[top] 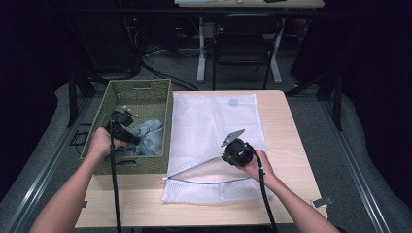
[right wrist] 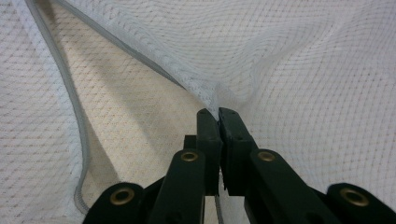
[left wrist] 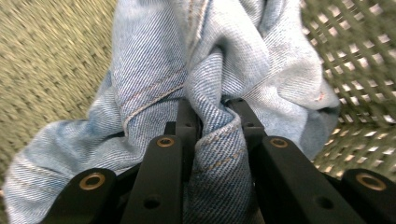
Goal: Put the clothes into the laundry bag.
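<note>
On the desk (top: 286,126), a white mesh laundry bag (top: 214,121) lies flat across the middle, its zipped mouth gaping toward the near edge, and a green woven basket (top: 141,92) sits at the left edge with blue jeans (top: 148,136) inside. The right claw (right wrist: 218,112) is pinched nearly together on the upper lip of the bag's opening. The left claw (left wrist: 212,105), partly apart inside the basket, is clamped on a thick fold of the jeans.

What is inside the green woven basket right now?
In the basket lies light blue denim clothing, a fold pinched in the left gripper. Whatever lies under the denim is covered; the basket's near corner is hidden behind its front wall.
</note>
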The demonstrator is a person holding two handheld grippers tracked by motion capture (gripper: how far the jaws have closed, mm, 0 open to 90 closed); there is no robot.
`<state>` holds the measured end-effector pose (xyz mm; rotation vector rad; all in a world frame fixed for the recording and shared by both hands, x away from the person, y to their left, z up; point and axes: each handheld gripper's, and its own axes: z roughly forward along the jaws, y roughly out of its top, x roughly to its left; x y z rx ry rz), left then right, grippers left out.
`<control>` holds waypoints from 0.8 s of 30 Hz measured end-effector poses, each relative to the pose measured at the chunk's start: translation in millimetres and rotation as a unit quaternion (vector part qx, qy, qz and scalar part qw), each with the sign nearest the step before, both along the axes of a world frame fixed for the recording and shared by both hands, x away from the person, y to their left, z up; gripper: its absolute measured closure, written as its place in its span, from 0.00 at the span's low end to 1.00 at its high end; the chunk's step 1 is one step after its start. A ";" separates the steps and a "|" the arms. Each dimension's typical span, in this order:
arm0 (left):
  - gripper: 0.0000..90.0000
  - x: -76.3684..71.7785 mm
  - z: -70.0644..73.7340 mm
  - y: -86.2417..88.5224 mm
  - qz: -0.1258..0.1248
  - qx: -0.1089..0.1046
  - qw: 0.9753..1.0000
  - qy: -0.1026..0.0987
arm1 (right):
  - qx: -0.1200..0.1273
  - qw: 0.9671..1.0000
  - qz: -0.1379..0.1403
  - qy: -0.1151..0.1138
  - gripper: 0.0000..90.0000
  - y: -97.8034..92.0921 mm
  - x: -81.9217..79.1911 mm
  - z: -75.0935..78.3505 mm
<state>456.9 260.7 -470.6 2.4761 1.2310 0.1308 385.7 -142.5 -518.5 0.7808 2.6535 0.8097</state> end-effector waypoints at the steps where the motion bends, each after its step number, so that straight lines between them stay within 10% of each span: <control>1: 0.86 -0.8 5.3 2.1 0.002 -0.004 1.000 -0.006 | 0.000 1.000 -0.002 0.000 0.97 -0.3 -0.1 0.3; 24: 0.86 -14.7 74.9 9.3 -0.004 -0.013 0.998 -0.069 | 0.015 1.000 -0.010 0.000 0.98 -6.3 2.7 4.7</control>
